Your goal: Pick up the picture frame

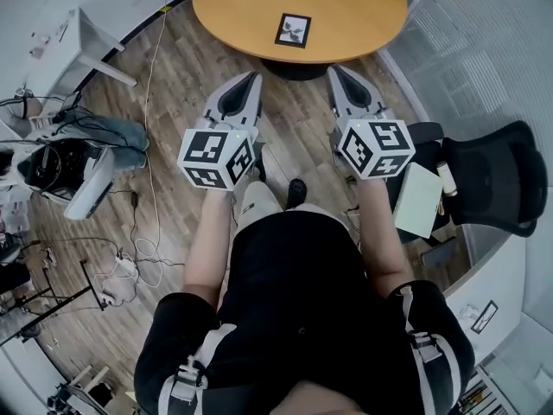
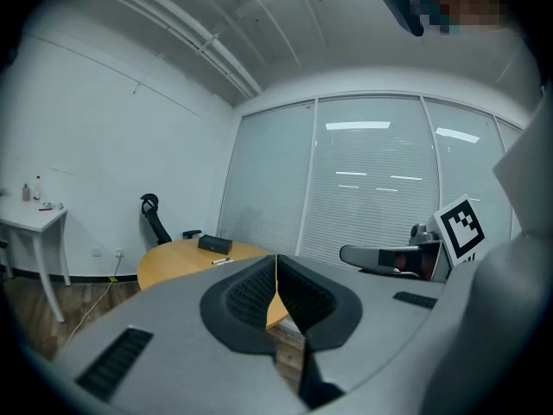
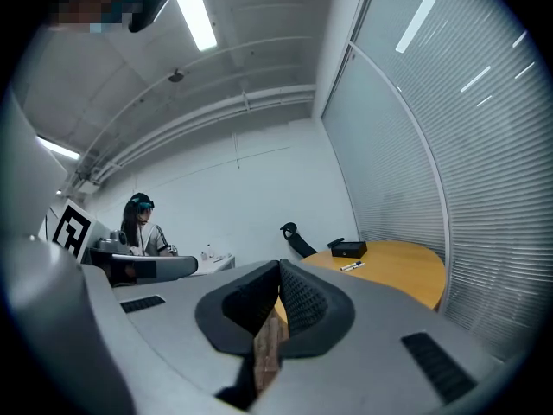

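Observation:
The picture frame, black-edged with a pale print, lies flat on the round wooden table near its front edge. My left gripper and right gripper are held side by side over the floor, short of the table and pointing at it. Both are shut with nothing between the jaws. In the left gripper view the left gripper has its pads pressed together, with the table beyond. The right gripper is the same in its own view. Neither gripper view shows the frame.
A small black box and a pen lie at the table's far side. A black office chair stands at my right, grey gear and floor cables at my left. A person stands by the far wall.

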{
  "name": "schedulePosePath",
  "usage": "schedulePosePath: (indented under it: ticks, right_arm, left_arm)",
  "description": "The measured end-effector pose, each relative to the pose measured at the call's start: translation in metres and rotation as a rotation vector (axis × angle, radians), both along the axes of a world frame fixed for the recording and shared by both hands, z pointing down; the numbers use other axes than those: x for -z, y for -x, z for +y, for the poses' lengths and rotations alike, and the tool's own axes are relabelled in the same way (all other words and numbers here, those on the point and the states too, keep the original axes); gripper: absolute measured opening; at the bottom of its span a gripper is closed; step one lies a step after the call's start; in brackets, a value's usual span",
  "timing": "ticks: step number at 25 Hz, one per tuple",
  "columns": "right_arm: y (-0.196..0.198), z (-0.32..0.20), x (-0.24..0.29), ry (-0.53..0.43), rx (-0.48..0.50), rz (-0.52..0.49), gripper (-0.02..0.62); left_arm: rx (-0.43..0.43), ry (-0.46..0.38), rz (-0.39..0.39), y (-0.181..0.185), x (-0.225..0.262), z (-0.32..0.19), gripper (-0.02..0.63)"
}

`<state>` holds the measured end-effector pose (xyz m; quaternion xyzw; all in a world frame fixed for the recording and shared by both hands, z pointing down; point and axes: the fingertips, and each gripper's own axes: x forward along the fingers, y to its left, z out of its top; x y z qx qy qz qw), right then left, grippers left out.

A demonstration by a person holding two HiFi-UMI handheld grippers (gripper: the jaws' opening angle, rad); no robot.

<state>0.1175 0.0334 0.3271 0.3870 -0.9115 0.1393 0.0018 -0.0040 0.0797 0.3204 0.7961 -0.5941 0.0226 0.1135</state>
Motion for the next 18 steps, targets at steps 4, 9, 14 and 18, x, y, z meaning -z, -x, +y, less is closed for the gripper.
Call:
schedulePosePath:
  ticks: [4, 9, 14, 18]
  right_arm:
    - [0.002, -0.012, -0.008, 0.016, -0.022, 0.009, 0.017]
    - [0.017, -0.032, -0.013, 0.024, -0.039, 0.028, 0.017]
    - [0.029, -0.071, -0.009, 0.019, -0.083, 0.050, 0.017]
    - [0.045, -0.115, -0.003, 0.013, -0.115, 0.069, 0.038]
  left_arm:
    - [-0.003, 0.020, 0.014, 0.006, -0.010, -0.012, 0.025]
    - [-0.025, 0.038, 0.015, 0.019, -0.017, -0.039, 0.026]
    - [-0.053, 0.026, 0.025, 0.036, -0.012, -0.084, 0.026]
    - [-0.074, 0.020, 0.034, 0.057, -0.008, -0.135, 0.026]
